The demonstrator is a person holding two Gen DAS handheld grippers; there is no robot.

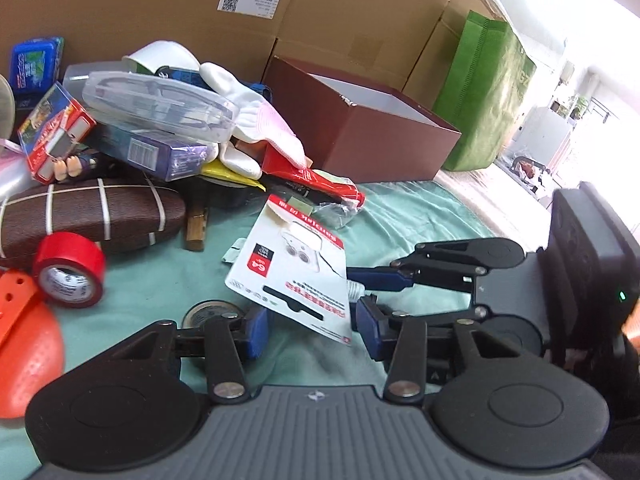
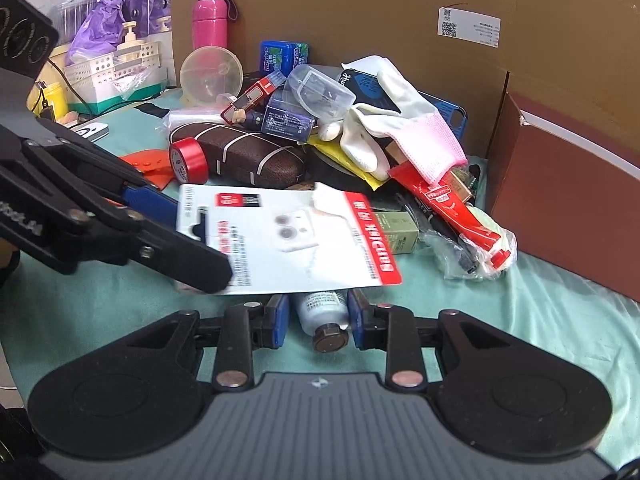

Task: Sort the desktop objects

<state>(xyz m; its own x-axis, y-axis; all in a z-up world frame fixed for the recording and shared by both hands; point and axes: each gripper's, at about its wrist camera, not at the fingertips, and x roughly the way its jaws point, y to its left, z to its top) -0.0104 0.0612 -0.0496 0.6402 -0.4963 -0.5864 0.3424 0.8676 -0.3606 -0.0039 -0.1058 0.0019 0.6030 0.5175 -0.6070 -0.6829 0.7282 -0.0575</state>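
A white and red memory-card package (image 1: 292, 272) lies tilted between the two grippers; it also shows in the right wrist view (image 2: 288, 240). My left gripper (image 1: 312, 330) is open, with the card's lower edge between its blue pads. My right gripper (image 2: 316, 318) is shut on a small white bottle (image 2: 324, 314) with a dark cap, partly hidden under the card. In the left wrist view the right gripper (image 1: 370, 292) holds the bottle's neck (image 1: 355, 291). A pile of mixed objects (image 2: 320, 128) lies beyond.
An open brown box (image 1: 360, 120) stands at the right behind the pile, also in the right wrist view (image 2: 568, 216). Red tape roll (image 1: 68, 270), brown glasses case (image 1: 92, 212), white glove (image 2: 392, 120), red tube (image 2: 456, 208), cardboard boxes (image 1: 160, 8) at the back, green cloth (image 2: 520, 320).
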